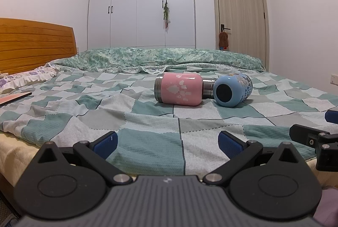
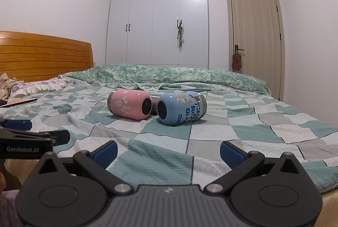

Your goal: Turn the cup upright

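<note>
Out on the bed [image 1: 147, 155], two cups lie on their sides on the green and white checked cover. The pink cup [image 1: 179, 88] rests to the left, and the blue cup [image 1: 232, 90] sits just beside it on the right, so close that the two seem to touch near the pink one's metal neck. From the right wrist view the pink cup [image 2: 130, 107] and the blue cup [image 2: 181, 108] both turn their dark round bottoms toward the camera, and the print on the blue one reads sideways.

Both grippers hang low over the near edge of the bed, well apart from the cups. The left gripper [image 1: 168, 142] has its blue-padded fingers spread wide with nothing between them but the cover. The right gripper [image 2: 168, 152] is spread just as wide and holds nothing either. Each one shows at the edge of the other's view: the right gripper [image 1: 312, 138] at the far right, the left gripper [image 2: 31, 136] at the far left.

Behind the bed stand a wooden headboard [image 1: 36, 43], a white wardrobe [image 1: 143, 5] and a pale door [image 1: 240, 9].
</note>
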Demonstrator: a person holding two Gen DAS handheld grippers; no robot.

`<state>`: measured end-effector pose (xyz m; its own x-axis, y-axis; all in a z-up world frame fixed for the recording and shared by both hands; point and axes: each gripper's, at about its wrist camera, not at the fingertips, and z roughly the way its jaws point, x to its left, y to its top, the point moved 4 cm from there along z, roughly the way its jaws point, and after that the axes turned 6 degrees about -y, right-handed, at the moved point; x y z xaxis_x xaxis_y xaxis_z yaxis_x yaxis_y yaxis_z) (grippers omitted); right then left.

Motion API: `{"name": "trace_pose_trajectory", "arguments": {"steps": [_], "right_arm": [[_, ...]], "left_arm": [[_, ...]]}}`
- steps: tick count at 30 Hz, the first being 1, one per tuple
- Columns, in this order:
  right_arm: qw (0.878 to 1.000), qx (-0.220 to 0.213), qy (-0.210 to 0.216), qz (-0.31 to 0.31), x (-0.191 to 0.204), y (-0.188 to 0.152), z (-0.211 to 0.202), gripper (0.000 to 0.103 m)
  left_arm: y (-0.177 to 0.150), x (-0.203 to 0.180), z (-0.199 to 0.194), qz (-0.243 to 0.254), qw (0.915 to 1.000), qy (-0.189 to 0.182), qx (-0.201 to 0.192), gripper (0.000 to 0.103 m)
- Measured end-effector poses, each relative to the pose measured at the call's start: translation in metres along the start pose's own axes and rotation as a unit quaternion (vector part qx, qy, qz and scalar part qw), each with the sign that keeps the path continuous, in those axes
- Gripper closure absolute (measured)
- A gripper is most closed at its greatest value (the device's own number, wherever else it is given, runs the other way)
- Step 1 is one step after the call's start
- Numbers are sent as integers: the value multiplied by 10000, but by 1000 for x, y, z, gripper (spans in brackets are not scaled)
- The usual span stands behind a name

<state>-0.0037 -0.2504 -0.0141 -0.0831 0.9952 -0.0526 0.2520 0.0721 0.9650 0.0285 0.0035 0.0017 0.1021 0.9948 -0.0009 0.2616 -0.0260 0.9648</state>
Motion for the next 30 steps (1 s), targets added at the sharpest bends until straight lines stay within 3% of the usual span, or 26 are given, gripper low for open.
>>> {"name": "trace_pose_trajectory", "arguments": {"steps": [30], "right_arm": [[10000, -73, 39, -33, 7, 7, 2, 0]], "left_arm": [[5, -1, -3, 38, 9999, -9, -144, 0]]}}
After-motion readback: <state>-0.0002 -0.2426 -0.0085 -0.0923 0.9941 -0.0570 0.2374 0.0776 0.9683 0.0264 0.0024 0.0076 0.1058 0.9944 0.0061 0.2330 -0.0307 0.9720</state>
